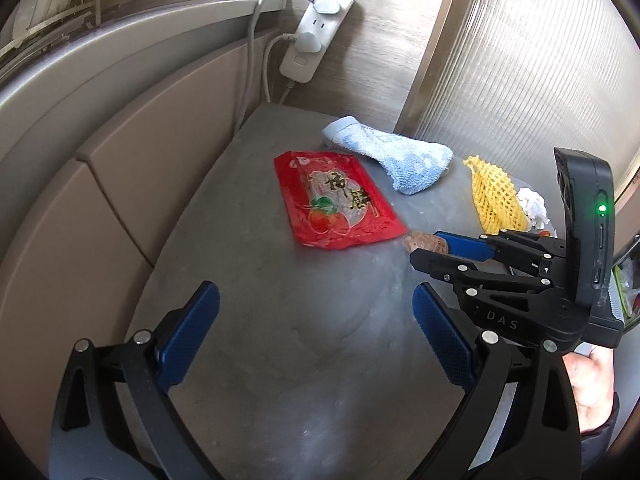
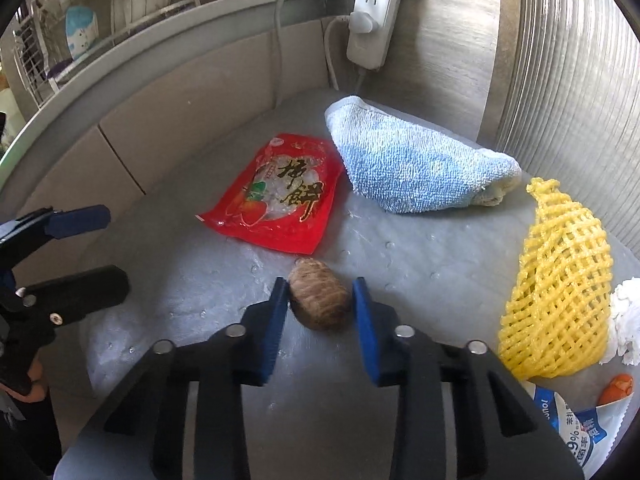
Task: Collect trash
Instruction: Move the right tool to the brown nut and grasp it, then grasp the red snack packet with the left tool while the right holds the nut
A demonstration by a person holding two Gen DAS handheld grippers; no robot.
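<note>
One red wrapper [image 2: 276, 200] | one towel [image 2: 416, 168] | one yellow net [image 2: 556, 280] | one brown lump [image 2: 320, 300]

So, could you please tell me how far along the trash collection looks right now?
Nothing looks collected yet. In hand: the right hand-held gripper has its pads against the brown lump on the counter. Left: red wrapper, yellow foam net, white tissue. The left hand-held gripper is open, empty.
</note>
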